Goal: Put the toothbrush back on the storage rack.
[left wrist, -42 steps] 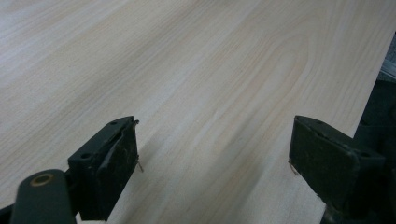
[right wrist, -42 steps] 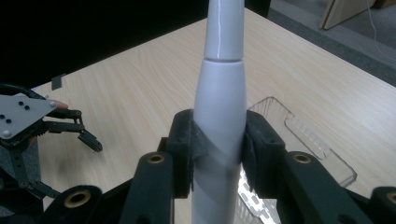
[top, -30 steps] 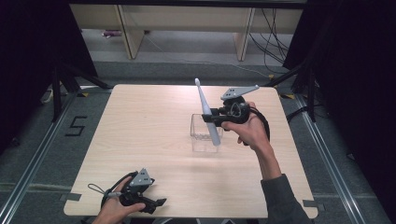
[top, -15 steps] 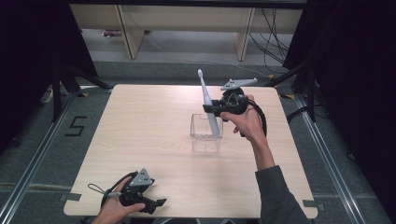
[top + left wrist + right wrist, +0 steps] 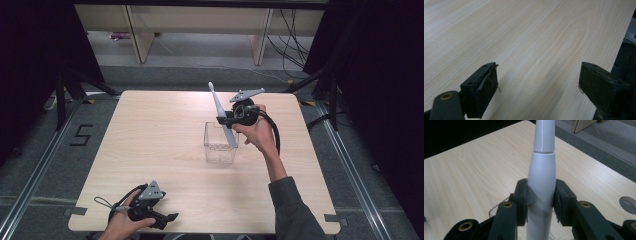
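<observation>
The right hand-held gripper is clamped on an electric toothbrush, its jaws pressing on either side of the thick white handle, as the right gripper view confirms; the toothbrush stands nearly upright, leaning slightly, with its small brush head at the top and its lower end reaching down into a clear plastic box that sits open-topped near the middle of the table; whether the base already rests on the box floor cannot be told. Judged step in hand: setting the toothbrush into the box; to do this well, the lower end should be kept inside the rim and clear of the walls, the descent slow and straight, and the grip held until the base is supported, since the box looks light and a sideways push could tip or slide it; a tall, top-heavy item may lean against a wall once released, so the release should be gentle. The toothbrush is pale grey-white, smooth and glossy, with a seam where the narrower neck joins the handle. The left hand-held gripper rests at the near left edge of the table, jaws wide apart with nothing between them, bare wood ahead.
</observation>
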A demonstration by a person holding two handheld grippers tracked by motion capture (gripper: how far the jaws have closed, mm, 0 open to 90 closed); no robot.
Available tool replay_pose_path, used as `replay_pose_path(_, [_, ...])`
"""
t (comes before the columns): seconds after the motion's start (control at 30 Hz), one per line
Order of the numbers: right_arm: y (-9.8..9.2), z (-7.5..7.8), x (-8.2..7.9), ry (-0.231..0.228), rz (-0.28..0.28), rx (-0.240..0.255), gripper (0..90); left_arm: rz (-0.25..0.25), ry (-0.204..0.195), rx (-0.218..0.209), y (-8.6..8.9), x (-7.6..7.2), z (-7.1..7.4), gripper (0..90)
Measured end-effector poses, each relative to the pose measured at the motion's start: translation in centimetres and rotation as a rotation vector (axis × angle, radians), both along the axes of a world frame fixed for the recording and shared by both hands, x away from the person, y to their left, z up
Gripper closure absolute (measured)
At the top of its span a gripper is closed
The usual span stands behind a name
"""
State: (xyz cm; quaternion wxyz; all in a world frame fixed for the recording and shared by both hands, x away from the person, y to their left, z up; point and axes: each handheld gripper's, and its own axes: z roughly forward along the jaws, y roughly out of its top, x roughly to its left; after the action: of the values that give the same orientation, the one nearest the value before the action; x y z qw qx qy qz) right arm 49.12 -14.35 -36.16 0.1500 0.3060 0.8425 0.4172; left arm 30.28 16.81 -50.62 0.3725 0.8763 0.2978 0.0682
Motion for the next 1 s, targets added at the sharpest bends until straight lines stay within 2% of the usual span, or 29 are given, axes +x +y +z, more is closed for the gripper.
replay_pose_path(0.03, [0.1, -0.3, 0.0, 0.017, -0.005, 0.013, 66.7, 0.001, 0.001, 0.0, 0.0, 0.0, 0.0, 14.9])
replay_pose_path(0.07, [0.1, -0.4, 0.0, 0.032, -0.009, 0.002, 66.7, 0.0, 0.004, -0.004, 0.0, 0.0, 0.0, 14.9])
replay_pose_path(0.1, [0.2, -0.8, 0.3, 0.006, -0.004, 0.01, 66.7, -0.001, 0.004, -0.002, 0.0, 0.0, 0.0, 14.9])
replay_pose_path(0.13, [0.1, -0.8, 0.3, 0.018, -0.003, -0.007, 66.7, -0.001, 0.004, -0.002, 0.0, 0.0, 0.0, 14.9])
replay_pose_path(0.2, [0.2, -1.1, 0.3, 0.045, -0.019, 0.005, 66.7, -0.002, 0.004, -0.002, 0.0, 0.0, 0.0, 14.9])
replay_pose_path(0.23, [0.3, -1.4, 0.6, 0.031, -0.015, 0.012, 66.7, -0.002, 0.004, -0.002, 0.0, 0.0, 0.0, 14.9])
replay_pose_path(0.27, [0.2, -1.4, 0.6, 0.046, -0.02, 0.004, 66.7, -0.001, 0.004, -0.002, 0.0, 0.0, 0.0, 14.9])
replay_pose_path(0.3, [0.2, -1.4, 0.8, 0.026, -0.009, -0.01, 66.7, 0.0, 0.003, -0.003, 0.0, 0.0, 0.0, 14.9])
replay_pose_path(0.33, [0.3, -1.6, 0.7, 0.042, -0.01, 0.001, 66.7, 0.001, 0.003, -0.005, 0.0, 0.0, 0.0, 14.9])
replay_pose_path(0.37, [0.4, -1.8, 0.9, 0.01, -0.012, 0.011, 66.7, 0.003, 0.003, -0.005, 0.0, 0.0, 0.0, 14.9])
replay_pose_path(0.43, [0.5, -1.7, 0.6, 0.056, -0.017, 0.0, 66.7, 0.002, 0.001, -0.003, 0.0, 0.0, 0.0, 14.9])
replay_pose_path(0.47, [0.4, -1.9, 0.9, 0.025, -0.001, -0.011, 66.7, -0.001, 0.001, 0.001, 0.0, 0.0, 0.0, 14.9])
replay_pose_path(0.5, [0.6, -2.0, 0.7, 0.057, -0.015, -0.005, 66.7, 0.0, 0.002, 0.0, 0.0, 0.0, 0.0, 14.9])
replay_pose_path(0.53, [0.7, -2.3, 0.8, 0.037, -0.016, 0.008, 66.7, -0.001, 0.002, 0.0, 0.0, 0.0, 0.0, 14.9])
replay_pose_path(0.57, [0.6, -2.3, 0.8, 0.048, -0.006, -0.012, 66.7, 0.0, 0.001, 0.0, 0.0, 0.0, 0.0, 14.9])
replay_pose_path(0.6, [0.6, -2.4, 0.9, 0.038, -0.003, -0.019, 66.7, 0.0, 0.001, -0.001, 0.0, 0.0, 0.0, 14.9])
replay_pose_path(0.7, [0.7, -2.9, 0.8, 0.073, -0.01, -0.01, 66.7, 0.001, 0.001, -0.002, 0.0, 0.0, 0.0, 14.9])
replay_pose_path(0.77, [0.7, -3.2, 0.8, 0.069, -0.013, -0.024, 66.7, -0.001, 0.003, 0.0, 0.0, 0.0, 0.0, 14.9])
replay_pose_path(0.8, [0.8, -3.5, 1.0, 0.048, -0.002, -0.025, 66.7, -0.007, 0.002, 0.006, 0.0, 0.0, 0.0, 14.9])
replay_pose_path(0.83, [0.8, -3.6, 0.9, 0.067, -0.007, -0.035, 66.7, -0.004, 0.004, 0.007, 0.0, 0.0, 0.0, 14.9])
replay_pose_path(0.93, [1.2, -4.0, 0.9, 0.081, -0.007, -0.031, 66.7, -0.007, 0.011, 0.001, 0.0, 0.0, 0.0, 14.9])
replay_pose_path(0.97, [1.2, -4.0, 1.0, 0.069, -0.001, -0.053, 66.7, -0.004, 0.007, -0.002, 0.0, 0.0, 0.0, 14.9])
replay_pose_path(1.0, [1.4, -4.1, 0.9, 0.085, -0.002, -0.046, 66.7, 0.001, 0.003, -0.001, 0.0, 0.0, 0.0, 14.9])
